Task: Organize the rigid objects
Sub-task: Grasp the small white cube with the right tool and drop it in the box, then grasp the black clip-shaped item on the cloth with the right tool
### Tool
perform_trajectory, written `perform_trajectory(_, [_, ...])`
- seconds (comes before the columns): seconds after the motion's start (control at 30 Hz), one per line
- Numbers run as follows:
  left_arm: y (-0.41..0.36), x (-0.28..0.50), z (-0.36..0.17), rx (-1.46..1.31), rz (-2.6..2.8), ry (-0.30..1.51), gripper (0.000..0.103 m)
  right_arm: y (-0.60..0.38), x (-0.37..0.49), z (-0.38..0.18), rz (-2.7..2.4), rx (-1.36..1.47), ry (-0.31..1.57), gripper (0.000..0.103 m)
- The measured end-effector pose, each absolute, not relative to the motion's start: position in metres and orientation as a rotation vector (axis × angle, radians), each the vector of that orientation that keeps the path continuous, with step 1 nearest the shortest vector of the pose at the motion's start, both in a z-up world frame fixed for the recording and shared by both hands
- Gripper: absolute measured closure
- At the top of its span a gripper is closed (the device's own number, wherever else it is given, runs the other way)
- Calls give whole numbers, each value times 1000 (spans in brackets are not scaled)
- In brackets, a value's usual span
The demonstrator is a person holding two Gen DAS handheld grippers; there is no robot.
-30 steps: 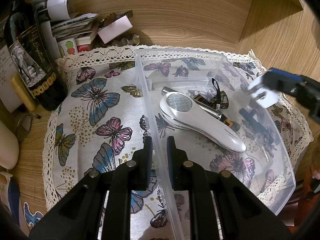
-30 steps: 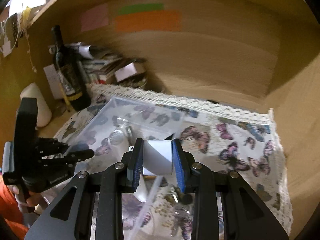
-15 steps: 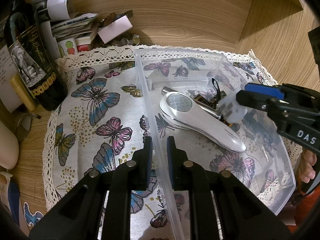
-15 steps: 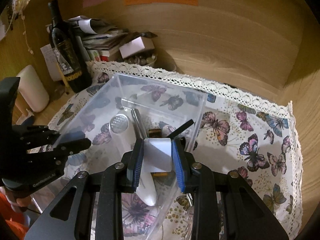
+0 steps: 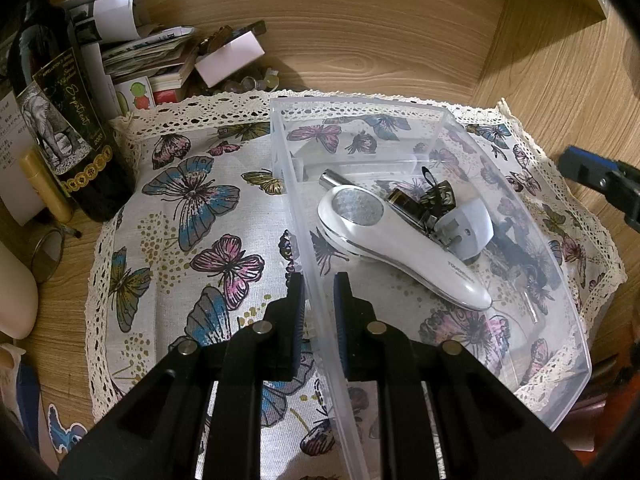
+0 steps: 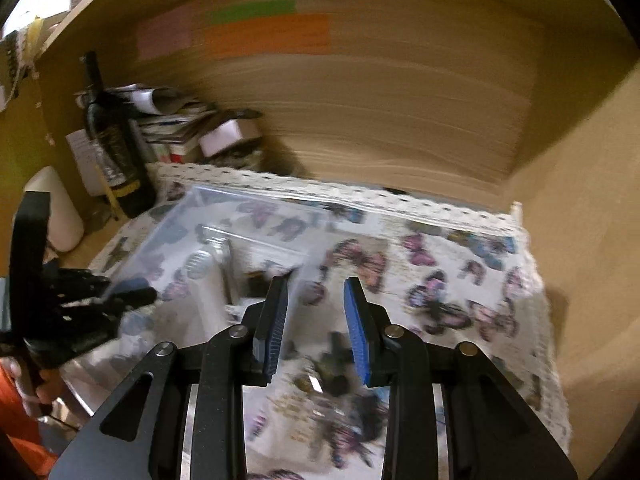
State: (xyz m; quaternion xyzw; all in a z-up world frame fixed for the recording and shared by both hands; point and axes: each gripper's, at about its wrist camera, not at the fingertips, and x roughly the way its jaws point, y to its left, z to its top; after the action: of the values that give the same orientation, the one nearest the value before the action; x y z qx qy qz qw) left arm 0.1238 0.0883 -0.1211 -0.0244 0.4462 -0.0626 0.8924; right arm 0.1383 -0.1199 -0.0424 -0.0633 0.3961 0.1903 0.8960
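Note:
A clear plastic bin [image 5: 560, 368] stands on the butterfly cloth [image 5: 192, 216]. In it lie a white handheld device [image 5: 404, 252], a metal tube [image 5: 332, 178], a dark clip [image 5: 436, 196] and a white plug adapter [image 5: 466, 226]. My left gripper [image 5: 319, 308] is shut on the bin's near wall. My right gripper [image 6: 316, 320] is open and empty, above the cloth to the right of the bin [image 6: 224, 216]; one of its fingers shows at the right edge of the left wrist view [image 5: 584, 168]. Small dark objects [image 6: 332, 372] lie on the cloth below the right gripper.
A wine bottle [image 5: 60, 120] stands at the back left beside a pile of papers and boxes [image 5: 168, 56]. A white container [image 5: 16, 300] is at the far left. Wooden walls [image 5: 360, 32] close in the back and right.
My right gripper carried the white plug adapter over the bin, let it go inside, opened and drew back to the right. My left gripper kept hold of the bin wall.

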Motion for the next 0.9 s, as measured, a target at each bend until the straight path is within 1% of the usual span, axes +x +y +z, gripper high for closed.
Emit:
perform_trajectory(0.13, [88, 124, -121, -50, -129, 926, 89, -141, 136, -52, 329, -128, 859, 73])
perform_trajectory(0.47, [88, 124, -121, -50, -129, 926, 89, -171, 126, -103, 258, -106, 1019, 73])
perform_trajectory(0.73, [88, 124, -121, -51, -129, 926, 89, -166, 112, -138, 282, -152, 1105, 73])
perform_trajectory(0.83, [89, 124, -121, -52, -131, 926, 89, -165, 111, -136, 298, -150, 1093, 89])
perform_trajectory(0.9, [89, 124, -121, -53, -131, 926, 89, -167, 113, -134, 282, -143, 1082, 89])
